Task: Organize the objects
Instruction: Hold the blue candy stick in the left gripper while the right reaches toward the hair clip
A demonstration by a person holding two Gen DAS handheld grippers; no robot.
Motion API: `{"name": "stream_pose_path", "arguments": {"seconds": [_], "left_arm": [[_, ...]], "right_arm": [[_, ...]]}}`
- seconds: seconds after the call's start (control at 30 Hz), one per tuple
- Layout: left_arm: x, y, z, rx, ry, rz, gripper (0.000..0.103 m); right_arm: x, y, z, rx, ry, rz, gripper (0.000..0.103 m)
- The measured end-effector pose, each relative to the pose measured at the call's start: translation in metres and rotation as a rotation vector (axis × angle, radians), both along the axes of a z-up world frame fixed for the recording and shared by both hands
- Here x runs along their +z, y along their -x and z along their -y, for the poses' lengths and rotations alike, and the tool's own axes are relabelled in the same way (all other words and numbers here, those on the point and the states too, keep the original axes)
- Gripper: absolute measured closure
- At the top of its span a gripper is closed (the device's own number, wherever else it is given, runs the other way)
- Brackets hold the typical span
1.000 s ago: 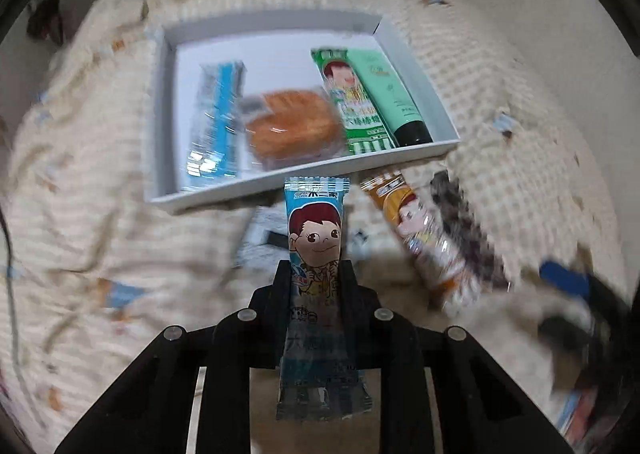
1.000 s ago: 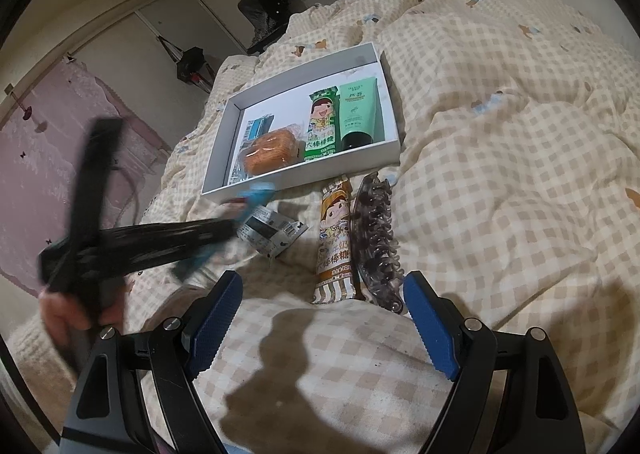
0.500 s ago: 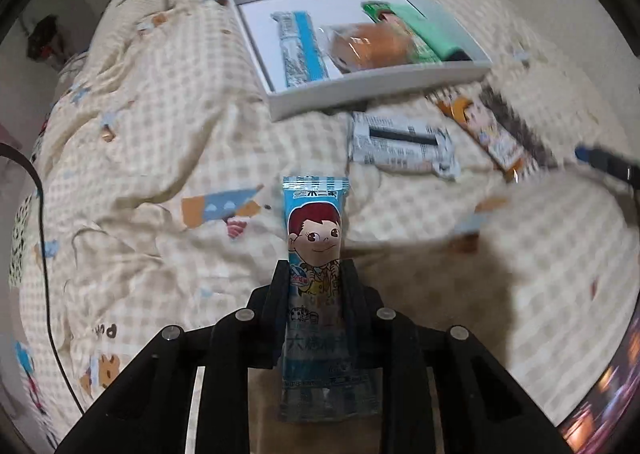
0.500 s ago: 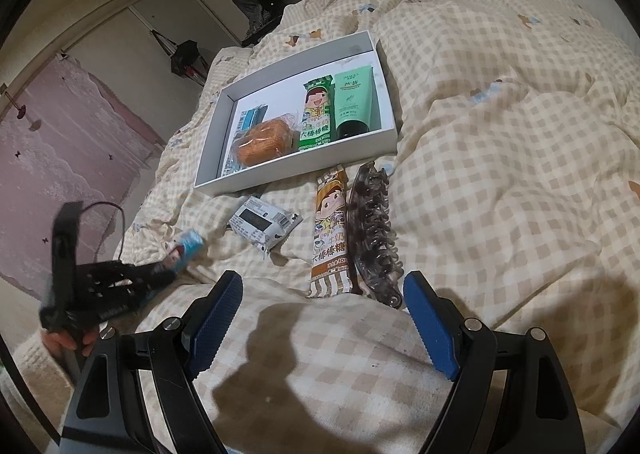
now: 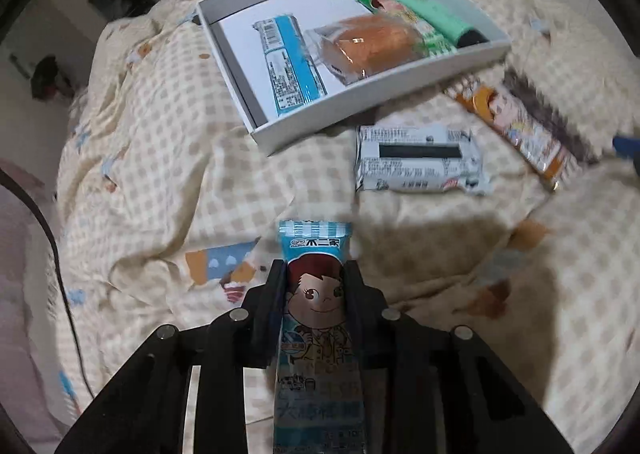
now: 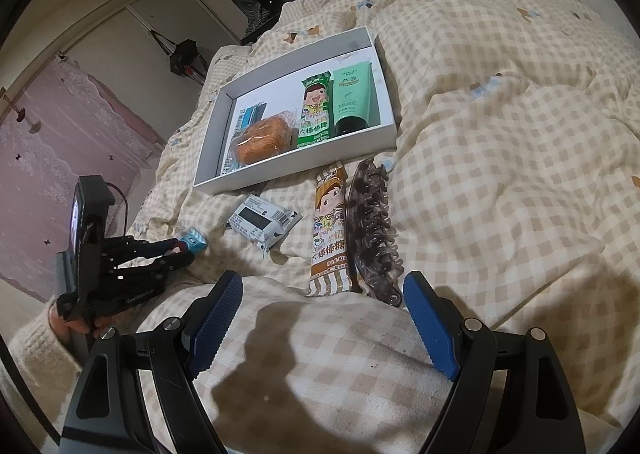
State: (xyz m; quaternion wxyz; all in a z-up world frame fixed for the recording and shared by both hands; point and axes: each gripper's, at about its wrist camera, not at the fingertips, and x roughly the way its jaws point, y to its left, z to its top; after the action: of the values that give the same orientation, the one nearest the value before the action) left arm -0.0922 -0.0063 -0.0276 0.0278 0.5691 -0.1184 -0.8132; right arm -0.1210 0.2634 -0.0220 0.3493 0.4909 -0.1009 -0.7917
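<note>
A blue candy packet (image 5: 316,318) with a cartoon face stands between the fingers of my left gripper (image 5: 315,266). The jaws are opening, and the pads still touch the packet's sides. In the right wrist view the left gripper (image 6: 180,250) points down, low over the checked quilt, left of the white box (image 6: 288,169), with the packet's tip (image 6: 194,242) sticking out. My right gripper (image 6: 323,280) hangs open and holds nothing, just short of a brown candy packet (image 6: 330,225) and a dark hair claw (image 6: 372,230).
The white box (image 5: 376,93) holds a blue-white packet (image 5: 288,65), a wrapped orange bun (image 5: 368,45), a green candy packet (image 5: 432,41) and a green tube (image 5: 432,13). A grey-white packet (image 5: 416,161) lies on the quilt before it. A black cable (image 5: 52,238) runs at left.
My left gripper has carried the blue packet away from the box, leftward and lower toward the quilt. The right gripper has stayed where it was.
</note>
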Motion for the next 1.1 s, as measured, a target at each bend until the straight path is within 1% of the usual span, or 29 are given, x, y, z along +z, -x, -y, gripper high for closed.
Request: {"name": "stream_pose_path", "arguments": {"seconds": [0.07,0.2,0.27,0.33,0.37,0.43,0.5,0.57,0.6,0.67,0.73,0.8,0.87,0.97,1.1], "left_arm": [[0.009,-0.005,0.000,0.009,-0.052,-0.038,0.073],[0.049,-0.028,-0.004,0.007,-0.138,-0.207,0.073],[0.064,-0.037,-0.007,0.000,-0.171,-0.270,0.073],[0.078,-0.048,-0.011,0.008,-0.206,-0.325,0.072],[0.080,-0.048,-0.012,0.015,-0.213,-0.338,0.072],[0.078,-0.054,-0.015,0.053,-0.216,-0.340,0.070],[0.069,-0.059,-0.013,0.102,-0.213,-0.377,0.070],[0.055,-0.062,-0.012,0.152,-0.216,-0.384,0.070],[0.046,-0.063,-0.011,0.168,-0.222,-0.380,0.071],[0.040,-0.067,-0.011,0.177,-0.233,-0.382,0.071],[0.044,-0.073,-0.011,0.173,-0.233,-0.417,0.072],[0.051,-0.081,-0.014,0.147,-0.252,-0.466,0.072],[0.054,-0.085,-0.017,0.123,-0.260,-0.495,0.072],[0.054,-0.087,-0.024,0.102,-0.229,-0.502,0.072],[0.054,-0.087,-0.028,0.086,-0.221,-0.504,0.072]], "right_arm": [[0.000,0.000,0.000,0.000,0.000,0.000,0.019],[0.000,0.000,0.000,0.001,0.000,0.001,0.019],[0.000,0.000,0.000,0.001,0.000,0.002,0.019],[0.000,0.000,0.000,0.001,0.000,0.002,0.019],[0.000,0.000,0.000,0.001,0.000,0.000,0.019],[0.000,0.000,0.000,0.001,0.000,0.000,0.019],[0.000,0.000,0.000,0.002,0.001,0.000,0.019],[0.000,-0.001,0.000,0.001,0.000,-0.002,0.019],[0.000,-0.001,0.000,0.001,0.000,-0.002,0.019],[0.000,0.000,0.001,0.000,-0.004,-0.002,0.019],[-0.001,0.000,0.002,0.001,-0.010,0.001,0.019],[-0.002,0.001,0.004,0.005,-0.024,0.006,0.019],[-0.003,0.000,0.007,0.009,-0.039,0.008,0.019],[-0.003,-0.001,0.008,0.011,-0.057,0.003,0.019],[-0.004,-0.002,0.009,0.011,-0.074,0.005,0.019]]}}
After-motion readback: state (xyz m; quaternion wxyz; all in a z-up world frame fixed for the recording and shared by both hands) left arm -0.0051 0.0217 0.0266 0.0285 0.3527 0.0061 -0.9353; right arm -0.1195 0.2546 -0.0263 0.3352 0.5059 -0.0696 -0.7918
